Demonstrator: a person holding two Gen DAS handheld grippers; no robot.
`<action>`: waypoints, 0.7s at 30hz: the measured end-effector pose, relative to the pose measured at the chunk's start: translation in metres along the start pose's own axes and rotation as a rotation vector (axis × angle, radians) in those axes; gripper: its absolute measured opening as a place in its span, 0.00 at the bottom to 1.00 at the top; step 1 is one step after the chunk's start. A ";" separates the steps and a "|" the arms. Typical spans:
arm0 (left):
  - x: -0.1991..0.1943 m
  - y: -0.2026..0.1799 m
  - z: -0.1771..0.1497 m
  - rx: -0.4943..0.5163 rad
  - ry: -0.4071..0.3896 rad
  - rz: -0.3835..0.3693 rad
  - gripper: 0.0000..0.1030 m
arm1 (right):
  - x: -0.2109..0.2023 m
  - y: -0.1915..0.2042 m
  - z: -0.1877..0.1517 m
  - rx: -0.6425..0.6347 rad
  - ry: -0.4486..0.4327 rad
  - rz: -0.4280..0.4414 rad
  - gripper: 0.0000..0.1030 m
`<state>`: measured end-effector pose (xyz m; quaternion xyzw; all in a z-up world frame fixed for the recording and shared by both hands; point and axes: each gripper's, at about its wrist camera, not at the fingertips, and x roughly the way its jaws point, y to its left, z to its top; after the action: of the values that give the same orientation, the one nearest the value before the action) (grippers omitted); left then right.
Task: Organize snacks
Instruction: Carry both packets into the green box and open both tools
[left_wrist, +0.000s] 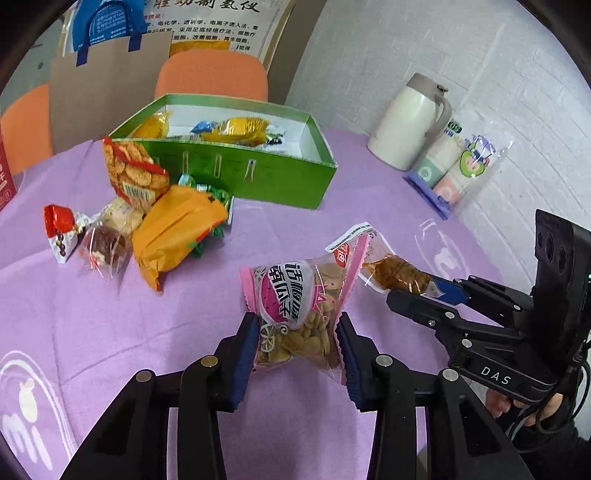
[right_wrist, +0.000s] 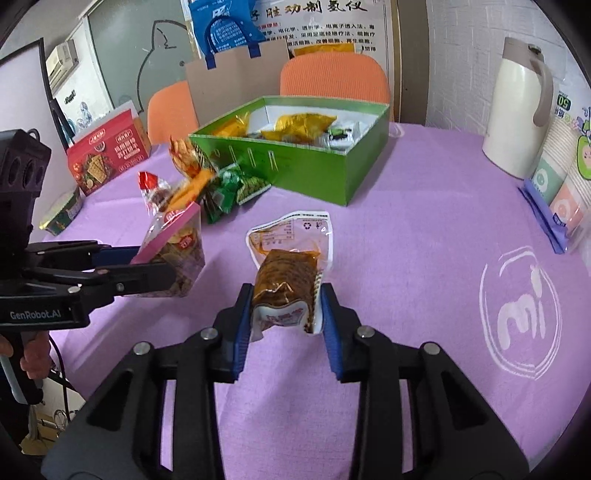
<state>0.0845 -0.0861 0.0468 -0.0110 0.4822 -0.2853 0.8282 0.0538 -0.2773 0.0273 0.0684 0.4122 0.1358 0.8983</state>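
My left gripper is shut on a pink-edged bag of pumpkin seeds, held above the purple cloth; the same seed bag shows at the left of the right wrist view. My right gripper is shut on a clear pouch of brown braised snack; from the left wrist view that brown snack pouch sits at the right between the right gripper's fingers. An open green box at the back holds several yellow packets. A pile of loose snacks lies left of it.
A white thermos jug and a pack of paper cups stand at the right by the brick wall. A red carton sits at the far left. Orange chairs stand behind the table.
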 end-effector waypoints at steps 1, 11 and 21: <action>-0.006 -0.001 0.008 0.000 -0.018 -0.010 0.41 | -0.004 0.000 0.008 0.001 -0.017 0.004 0.36; -0.021 0.025 0.114 -0.053 -0.156 0.054 0.41 | 0.015 -0.010 0.084 0.020 -0.152 -0.015 0.36; 0.034 0.075 0.170 -0.136 -0.130 0.120 0.41 | 0.081 -0.045 0.131 0.095 -0.146 -0.034 0.36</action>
<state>0.2686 -0.0831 0.0887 -0.0568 0.4454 -0.2003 0.8708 0.2126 -0.2968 0.0437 0.1140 0.3526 0.0956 0.9239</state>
